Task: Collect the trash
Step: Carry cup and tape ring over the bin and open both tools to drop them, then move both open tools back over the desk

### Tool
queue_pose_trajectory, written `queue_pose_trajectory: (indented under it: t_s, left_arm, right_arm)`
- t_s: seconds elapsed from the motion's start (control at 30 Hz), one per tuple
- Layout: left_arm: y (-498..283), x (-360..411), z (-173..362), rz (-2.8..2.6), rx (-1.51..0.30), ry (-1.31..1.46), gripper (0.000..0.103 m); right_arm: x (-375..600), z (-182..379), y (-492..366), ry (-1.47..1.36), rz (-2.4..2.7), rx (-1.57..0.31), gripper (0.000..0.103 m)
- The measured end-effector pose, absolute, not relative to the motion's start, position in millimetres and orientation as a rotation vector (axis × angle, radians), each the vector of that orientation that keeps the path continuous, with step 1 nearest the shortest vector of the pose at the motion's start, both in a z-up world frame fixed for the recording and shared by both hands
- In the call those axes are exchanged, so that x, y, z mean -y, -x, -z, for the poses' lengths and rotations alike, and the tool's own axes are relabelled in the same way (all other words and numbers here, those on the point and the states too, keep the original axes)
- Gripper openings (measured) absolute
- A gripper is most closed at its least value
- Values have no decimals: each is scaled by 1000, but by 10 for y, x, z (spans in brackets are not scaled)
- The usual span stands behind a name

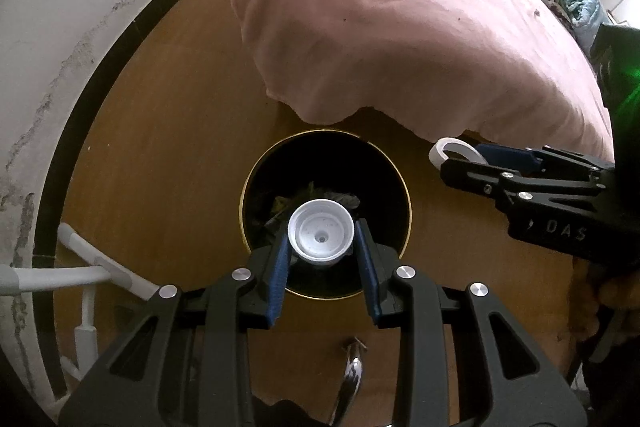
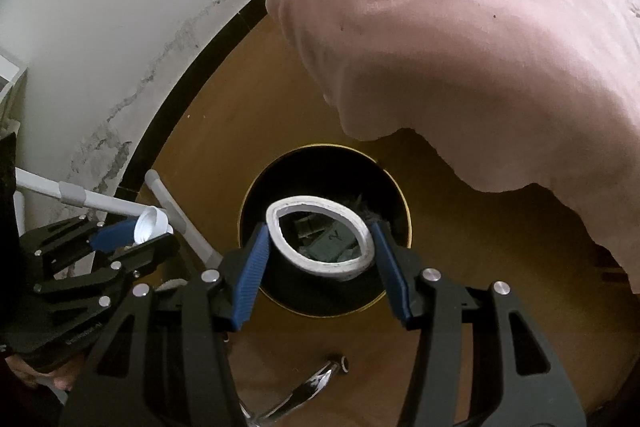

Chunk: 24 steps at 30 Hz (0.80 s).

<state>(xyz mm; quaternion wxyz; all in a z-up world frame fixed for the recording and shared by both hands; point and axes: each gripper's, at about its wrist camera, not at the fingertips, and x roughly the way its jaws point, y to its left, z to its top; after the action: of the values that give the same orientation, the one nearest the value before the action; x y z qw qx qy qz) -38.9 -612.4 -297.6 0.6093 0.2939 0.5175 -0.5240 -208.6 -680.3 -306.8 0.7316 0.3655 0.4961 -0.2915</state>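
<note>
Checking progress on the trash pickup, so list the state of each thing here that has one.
left gripper: shut on the white cap, over the bin.
right gripper: shut on the white ring, squeezed oval, over the bin.
bin: open, trash inside.
pink bedsheet: draped toward the floor.

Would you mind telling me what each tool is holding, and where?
Left tool: white cap, by its sides. Right tool: squashed tape roll, across its outer rim.

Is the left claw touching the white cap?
Touching. In the left wrist view, the left claw has both blue fingers pressed against the sides of the white cap, holding it above the black bin.
</note>
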Motion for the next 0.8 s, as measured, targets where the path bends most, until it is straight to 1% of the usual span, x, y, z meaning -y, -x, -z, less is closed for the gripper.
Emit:
queue_pose_trajectory:
  t_s: [0.1,0.23,0.47,0.53,0.57,0.6,0.63,0.67,0.73,0.8]
  left_arm:
    - [390,6127,2969,1214,-1191,-673,32]
    - [390,6130,2931,1213,-1187,-666,40]
    - [428,6116,2830,1231,-1174,-661,40]
    - [452,6103,2762,1239,-1161,-660,42]
    - [464,6093,2723,1244,-1155,-660,44]
    - [484,6079,2660,1249,-1146,-658,52]
    - [505,6063,2583,1255,-1133,-652,64]
    - [526,6045,2507,1259,-1117,-647,69]
    - [596,5990,2270,1270,-1068,-641,85]
    - [668,5914,2020,1286,-1017,-634,92]
  right_arm:
    - [6780,3032,2100,-807,639,-1081,53]
    - [6774,2947,2110,-808,639,-1063,53]
    - [6761,2753,2140,-790,650,-1034,53]
    - [6753,2680,2163,-788,653,-1025,60]
    - [6757,2644,2169,-785,655,-1021,69]
    - [6749,2587,2183,-780,658,-1013,74]
    - [6741,2518,2194,-769,663,-1005,76]
    - [6717,2436,2218,-756,672,-998,79]
    - [6680,2293,2266,-737,685,-983,83]
    - [6635,2119,2323,-717,700,-965,89]
